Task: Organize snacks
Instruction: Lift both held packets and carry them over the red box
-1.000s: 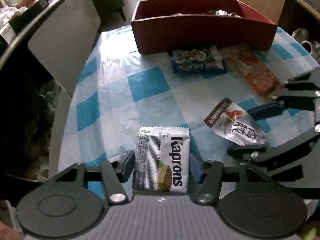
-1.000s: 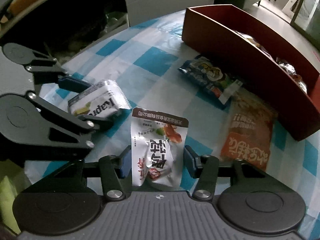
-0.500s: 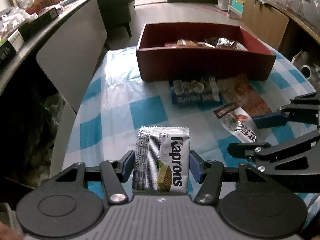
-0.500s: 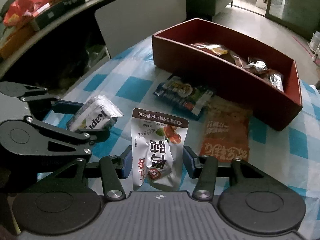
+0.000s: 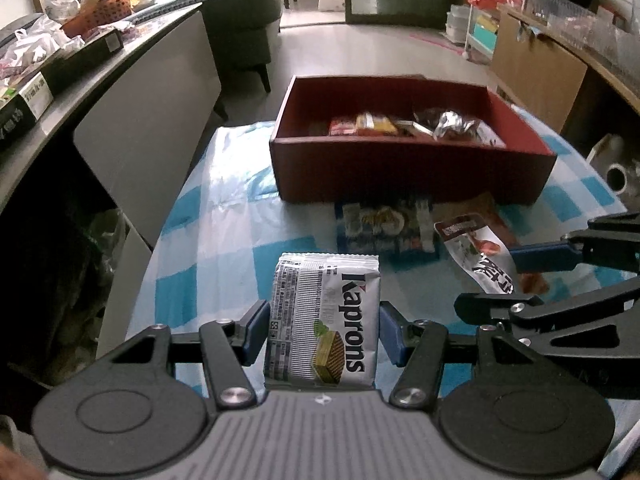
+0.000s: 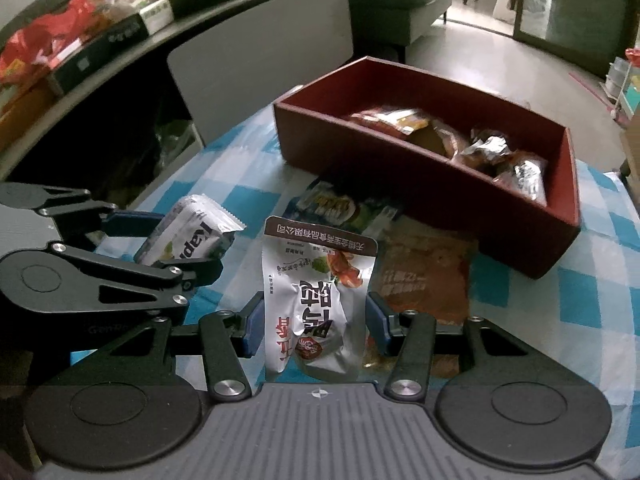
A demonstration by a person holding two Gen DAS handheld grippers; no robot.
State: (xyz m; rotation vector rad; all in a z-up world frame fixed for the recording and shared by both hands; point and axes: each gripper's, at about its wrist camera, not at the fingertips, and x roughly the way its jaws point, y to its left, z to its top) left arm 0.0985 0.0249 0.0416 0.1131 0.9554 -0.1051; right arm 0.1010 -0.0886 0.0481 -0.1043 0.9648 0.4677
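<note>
Both grippers have risen, packets lifted off the checked blue-and-white tablecloth (image 5: 240, 216). Left gripper (image 5: 323, 332) clamps the silver Kaprons wafer pack (image 5: 325, 320); right gripper (image 6: 315, 328) clamps the white pouch (image 6: 318, 300). Beyond, the dark red open box (image 6: 440, 184) holds crumpled wrappers, hard to identify.

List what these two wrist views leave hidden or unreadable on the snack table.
- Orange packet: print blurred in the right wrist view; mostly covered by the white pouch in the left wrist view.
- Blue packet: label smeared in both views.
- Red box: contents piled and small, no labels readable.
- Kaprons wafer pack: lower end hidden behind the left tool body.
</note>
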